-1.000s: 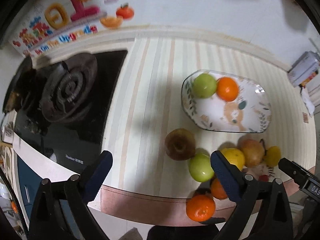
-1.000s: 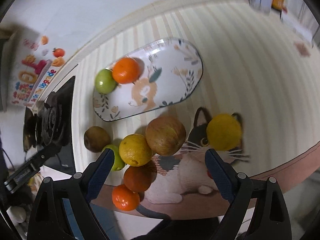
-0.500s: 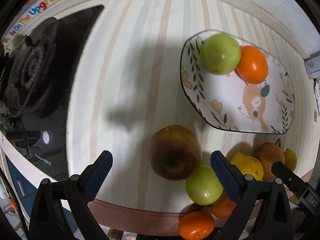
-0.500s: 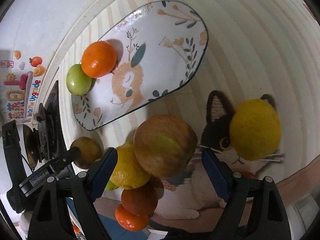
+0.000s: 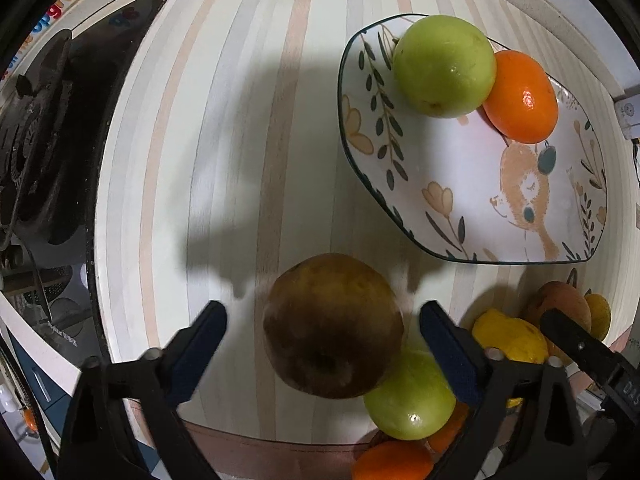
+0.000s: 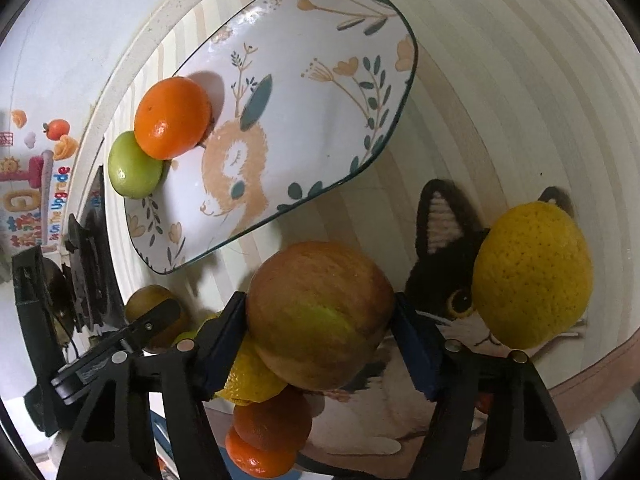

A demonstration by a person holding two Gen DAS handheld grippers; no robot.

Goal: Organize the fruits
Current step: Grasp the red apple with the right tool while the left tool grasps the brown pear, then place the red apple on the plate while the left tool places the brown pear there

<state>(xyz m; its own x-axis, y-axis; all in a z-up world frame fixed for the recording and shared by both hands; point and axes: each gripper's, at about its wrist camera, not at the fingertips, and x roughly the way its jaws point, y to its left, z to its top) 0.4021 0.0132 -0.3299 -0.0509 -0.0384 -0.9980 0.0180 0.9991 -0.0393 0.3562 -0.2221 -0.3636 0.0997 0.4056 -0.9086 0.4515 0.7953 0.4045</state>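
Observation:
My left gripper [image 5: 322, 312] points down over a brown round fruit [image 5: 332, 328] on the striped counter. Its jaws are closing, with a gap left on both sides of the fruit. My right gripper [image 6: 320, 300] is closing too, and both its pads touch a red-yellow apple [image 6: 320, 316] on the cat mat [image 6: 440, 220]. The floral plate [image 6: 320, 80] behind holds an orange [image 6: 172, 118] and a green apple [image 6: 134, 170]. A yellow lemon [image 6: 532, 276] lies to the right of the held apple.
Packed close together are a green apple [image 5: 408, 396], a yellow fruit [image 5: 508, 340] and two oranges [image 6: 272, 420]. A black gas stove [image 5: 40, 160] takes up the left. The counter's front edge [image 5: 280, 444] runs just below the fruits.
Both grippers have come down close to the counter. The left jaws narrowed around the brown fruit. The right jaws closed in until the pads met the red-yellow apple.

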